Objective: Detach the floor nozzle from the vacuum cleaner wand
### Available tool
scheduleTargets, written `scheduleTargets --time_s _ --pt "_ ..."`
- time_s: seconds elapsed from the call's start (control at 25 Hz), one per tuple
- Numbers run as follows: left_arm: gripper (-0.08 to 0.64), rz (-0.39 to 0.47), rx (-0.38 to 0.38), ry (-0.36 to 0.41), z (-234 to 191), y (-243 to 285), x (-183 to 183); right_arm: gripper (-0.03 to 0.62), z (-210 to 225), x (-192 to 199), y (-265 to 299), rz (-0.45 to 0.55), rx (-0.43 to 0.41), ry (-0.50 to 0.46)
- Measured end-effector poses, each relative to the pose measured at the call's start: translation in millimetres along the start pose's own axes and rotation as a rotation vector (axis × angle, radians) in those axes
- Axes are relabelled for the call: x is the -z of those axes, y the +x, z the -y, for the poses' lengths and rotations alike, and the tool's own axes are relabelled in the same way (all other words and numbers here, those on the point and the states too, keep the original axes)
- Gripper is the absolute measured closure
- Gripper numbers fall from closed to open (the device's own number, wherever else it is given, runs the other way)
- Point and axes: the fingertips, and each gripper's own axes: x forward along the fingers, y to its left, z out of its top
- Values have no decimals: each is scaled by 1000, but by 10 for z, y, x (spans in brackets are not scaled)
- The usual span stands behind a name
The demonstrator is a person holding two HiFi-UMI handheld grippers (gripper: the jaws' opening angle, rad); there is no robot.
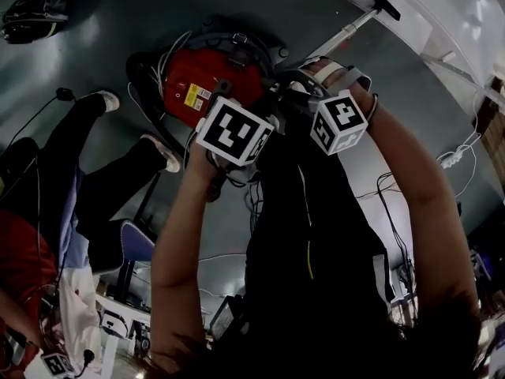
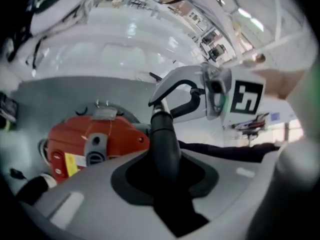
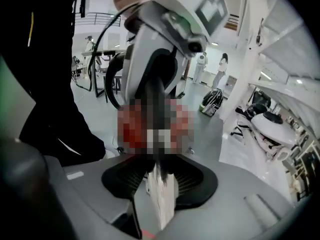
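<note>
Writing: yellow label (image 1: 192, 95) on the red canister vacuum (image 1: 209, 81), print too small to read; black-and-white square markers on two marker cubes (image 1: 233, 130).
Count: one canister, one wand, one floor nozzle, two grippers, one seated person (image 1: 102, 172).
Left gripper (image 2: 167, 184): clamped on the black hose handle tube (image 2: 165, 139), which stands upright between its jaws.
Right gripper (image 3: 160, 189): jaws apart, the silver wand (image 3: 161, 196) between them, pads near on either side.
Floor nozzle (image 1: 381, 1): black bar at the wand's far end, top right in the head view, well apart from both grippers.
Canister position: on the grey floor (image 1: 158, 14), just beyond the grippers.
</note>
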Motion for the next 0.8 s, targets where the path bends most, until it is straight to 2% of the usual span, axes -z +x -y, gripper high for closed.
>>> scheduleTargets --time_s 0.04,0.08,0.12,0.16,0.28,0.32,0.36,0.4,0.44,0.6,0.68,0.72,0.8 --pt "443 -10 72 -49 29 30 47 426 -28 -3 15 -2 11 -13" --pt "446 -18 104 -73 41 49 84 426 -53 -5 34 -5 12 -10" --pt "447 -23 80 -57 25 56 103 426 -67 -6 54 -7 3 7" --pt "451 -23 3 0 -15 51 99 423 -67 -6 69 -5 -14 35" --pt "458 -28 -332 250 -170 8 60 422 -26 -4 51 17 -106 135" --pt "464 -38 -409 294 -197 -1 70 420 -21 -7 37 25 -147 155" --pt "466 -47 -447 305 -200 -1 86 420 -26 -10 24 30 -187 158" --pt "468 -53 -447 289 -181 9 104 422 -38 -14 8 32 -215 143" --pt "469 -55 -414 252 -148 23 119 425 -49 -18 -13 33 -227 117" --pt "469 -53 -164 41 -31 66 183 439 -67 -49 -46 50 -168 27" --pt "474 -54 -76 -16 -7 85 229 442 -90 -70 -20 50 -133 -1" --pt "476 -55 -77 -15 -10 80 237 442 -95 -78 -13 50 -119 -10" --pt "477 -60 -147 27 -29 43 229 439 -88 -98 -21 58 -103 -21"
